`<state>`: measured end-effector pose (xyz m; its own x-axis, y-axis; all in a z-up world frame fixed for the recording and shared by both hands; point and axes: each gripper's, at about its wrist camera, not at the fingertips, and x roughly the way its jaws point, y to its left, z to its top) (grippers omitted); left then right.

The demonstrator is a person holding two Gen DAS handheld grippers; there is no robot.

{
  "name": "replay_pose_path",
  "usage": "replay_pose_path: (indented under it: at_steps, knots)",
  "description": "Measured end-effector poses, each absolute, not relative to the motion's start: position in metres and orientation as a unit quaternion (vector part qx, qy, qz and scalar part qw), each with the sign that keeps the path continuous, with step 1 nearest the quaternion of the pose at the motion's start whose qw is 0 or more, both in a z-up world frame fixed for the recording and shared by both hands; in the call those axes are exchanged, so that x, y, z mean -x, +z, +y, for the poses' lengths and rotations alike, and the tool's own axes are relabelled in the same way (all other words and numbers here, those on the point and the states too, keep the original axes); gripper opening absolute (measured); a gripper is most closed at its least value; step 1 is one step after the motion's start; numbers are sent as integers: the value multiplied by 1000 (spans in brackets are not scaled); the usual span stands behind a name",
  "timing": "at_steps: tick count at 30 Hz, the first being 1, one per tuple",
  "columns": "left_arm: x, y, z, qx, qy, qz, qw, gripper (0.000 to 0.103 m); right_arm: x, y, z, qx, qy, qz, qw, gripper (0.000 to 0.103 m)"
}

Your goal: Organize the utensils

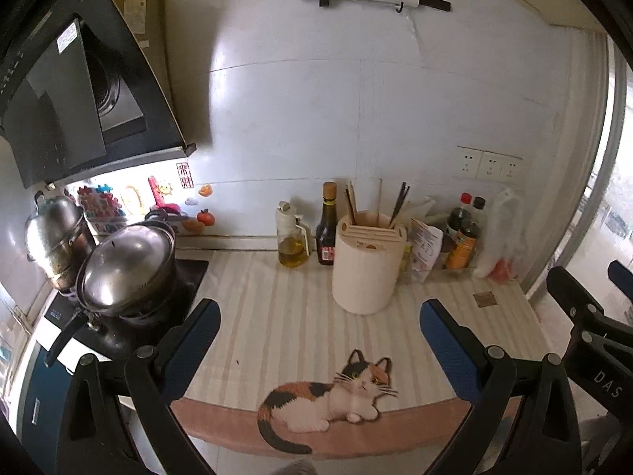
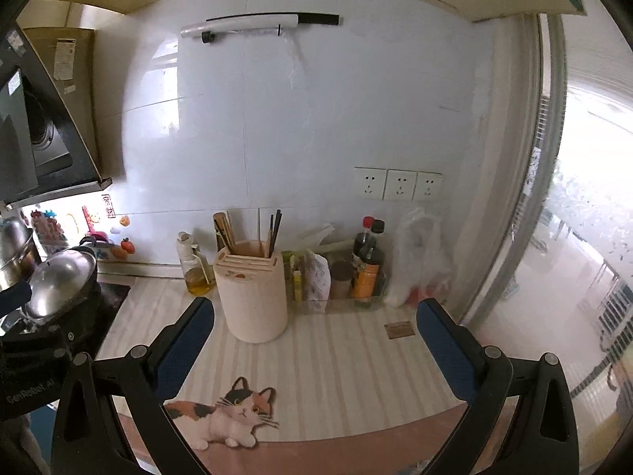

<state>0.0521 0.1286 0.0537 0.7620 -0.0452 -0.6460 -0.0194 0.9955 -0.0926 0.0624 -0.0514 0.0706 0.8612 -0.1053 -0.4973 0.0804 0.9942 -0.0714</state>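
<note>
A cream round utensil holder point(image 1: 368, 265) stands on the striped cat mat point(image 1: 277, 316), with wooden and dark chopsticks point(image 1: 398, 204) upright in its top. It also shows in the right wrist view point(image 2: 253, 295) with its chopsticks point(image 2: 273, 233). My left gripper point(image 1: 319, 316) is open and empty, held above the mat in front of the holder. My right gripper point(image 2: 315, 318) is open and empty, in front and a little right of the holder; it shows at the right edge of the left wrist view point(image 1: 585, 316).
An oil jar point(image 1: 292, 243) and a dark sauce bottle point(image 1: 326, 233) stand left of the holder. Bottles point(image 1: 465, 233), packets and a plastic bag point(image 1: 500, 237) stand at its right. Pots point(image 1: 126, 269) sit on the stove at left. A glass door point(image 2: 573, 237) lies at right.
</note>
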Motion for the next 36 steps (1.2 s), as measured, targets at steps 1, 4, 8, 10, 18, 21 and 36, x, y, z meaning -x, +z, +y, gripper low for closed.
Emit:
replay_pose_path:
  at_steps: [1,4,8,10,18,21,36]
  knots:
    - [-49,55,128,50,-8,348,936,103,-59,73,-53,24,-44,263,964,103]
    - [-45,61,125,58,-8,352,934,103,-56,80,-56,25,-35,272,961,103]
    - [-45,70,122,66,-3,355,933,103,-58,91,-61,24,-25,280,959,103]
    - [-45,73,121,67,1,355,932,103,-62,96,-63,26,-22,281,959,103]
    - [-51,76,118,65,21,362,930,103,-74,101,-66,35,-16,283,958,103]
    - [-51,76,117,64,25,364,929,103,-77,102,-66,35,-12,284,958,103]
    - [-48,82,117,54,37,357,932,103,-79,102,-66,36,-9,285,958,103]
